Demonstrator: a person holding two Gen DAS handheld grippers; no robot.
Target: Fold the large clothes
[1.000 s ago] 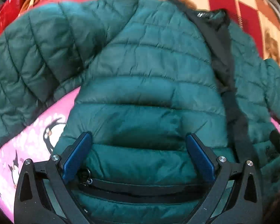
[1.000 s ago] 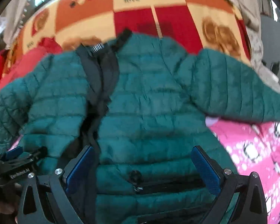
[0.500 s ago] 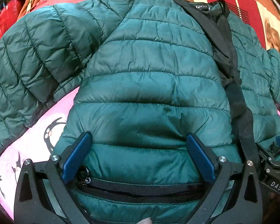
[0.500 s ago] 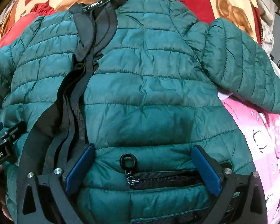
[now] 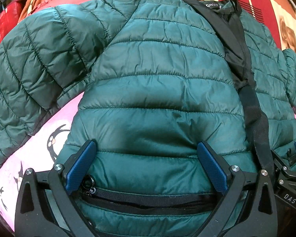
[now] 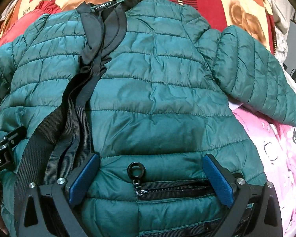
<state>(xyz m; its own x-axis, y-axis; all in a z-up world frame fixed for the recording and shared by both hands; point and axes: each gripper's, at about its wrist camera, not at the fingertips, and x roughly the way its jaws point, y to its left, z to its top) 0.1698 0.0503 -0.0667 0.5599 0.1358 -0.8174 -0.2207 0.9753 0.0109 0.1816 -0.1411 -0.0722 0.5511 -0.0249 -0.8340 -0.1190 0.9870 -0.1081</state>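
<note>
Left wrist view: jacket (image 5: 157,90) lies spread beneath both released claws (image 5: 148,165).

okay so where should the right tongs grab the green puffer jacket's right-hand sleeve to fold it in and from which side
Probably grip the sleeve partway down its outstretched length, coming from the outer side above the pink sheet. It lies flat and angled away from the green puffer jacket, so its free outer edge is exposed there. The right tongs are open over the pocket zipper.
</note>
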